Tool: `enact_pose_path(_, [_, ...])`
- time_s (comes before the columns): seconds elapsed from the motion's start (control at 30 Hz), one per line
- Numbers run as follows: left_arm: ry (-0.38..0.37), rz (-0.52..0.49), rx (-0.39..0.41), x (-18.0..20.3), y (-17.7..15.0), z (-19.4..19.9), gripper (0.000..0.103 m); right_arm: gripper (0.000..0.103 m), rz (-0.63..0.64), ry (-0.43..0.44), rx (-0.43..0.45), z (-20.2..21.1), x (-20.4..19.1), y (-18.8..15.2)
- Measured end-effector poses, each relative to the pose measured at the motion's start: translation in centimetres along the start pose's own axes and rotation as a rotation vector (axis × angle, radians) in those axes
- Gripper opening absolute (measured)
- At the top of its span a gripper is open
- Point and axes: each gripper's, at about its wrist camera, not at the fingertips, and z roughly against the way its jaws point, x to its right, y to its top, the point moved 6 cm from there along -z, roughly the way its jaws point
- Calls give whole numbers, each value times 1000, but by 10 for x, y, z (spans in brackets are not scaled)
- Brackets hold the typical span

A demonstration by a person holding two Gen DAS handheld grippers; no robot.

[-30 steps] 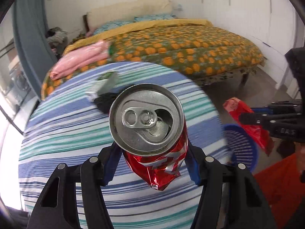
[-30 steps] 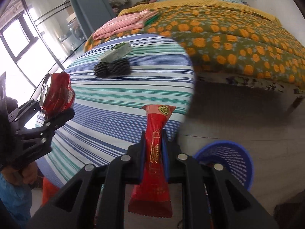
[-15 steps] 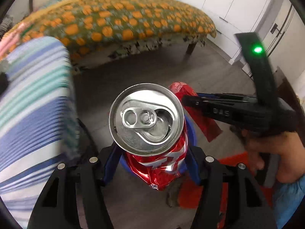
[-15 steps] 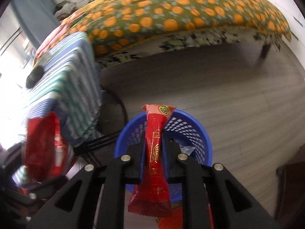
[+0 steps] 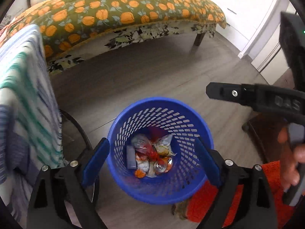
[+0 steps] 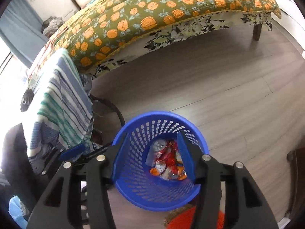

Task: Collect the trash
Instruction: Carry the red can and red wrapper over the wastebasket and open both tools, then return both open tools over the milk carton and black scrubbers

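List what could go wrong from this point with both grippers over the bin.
1. The left gripper and right gripper, both opening and empty, hang close together over the blue basket; they may collide when withdrawn.
2. Either gripper could catch the light basket's rim and tip out the cans and wrappers.

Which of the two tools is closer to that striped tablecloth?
Left. The left tool hangs beside the striped tablecloth, over the blue basket; the right tool is over the basket's other side, farther from the cloth. Both tools' jaws are opening, with nothing between them.
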Motion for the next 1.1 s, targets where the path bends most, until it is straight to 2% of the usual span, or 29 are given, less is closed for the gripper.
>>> enact_pose_path(0.03, [-5,3,16,0,0,11,92,63,-2,-6,11,2,0,1])
enact_pose_path(0.13, [-17,-5,92,2,1,51,96,67,7,-26,70,12,-3,8])
enact_pose_path(0.23, [-11,1,174,-3,-2,96,98,78,36,-65,121,21,-11,13])
enact_pose_path(0.43, [38,53,240,-43,-26,152,98,78,133,-81,230,38,-43,13])
enact_pose_path(0.57, [137,81,227,-90,-55,170,98,78,263,-101,291,43,-77,6])
enact_pose_path(0.7, [208,142,216,-146,-85,192,98,78,379,-82,318,42,-114,-9])
enact_pose_path(0.9, [344,216,196,-237,-114,224,98,78,497,23,311,37,-180,-44])
enact_pose_path(1.1, [414,272,132,-313,-125,230,98,78,674,105,264,29,-249,-67])
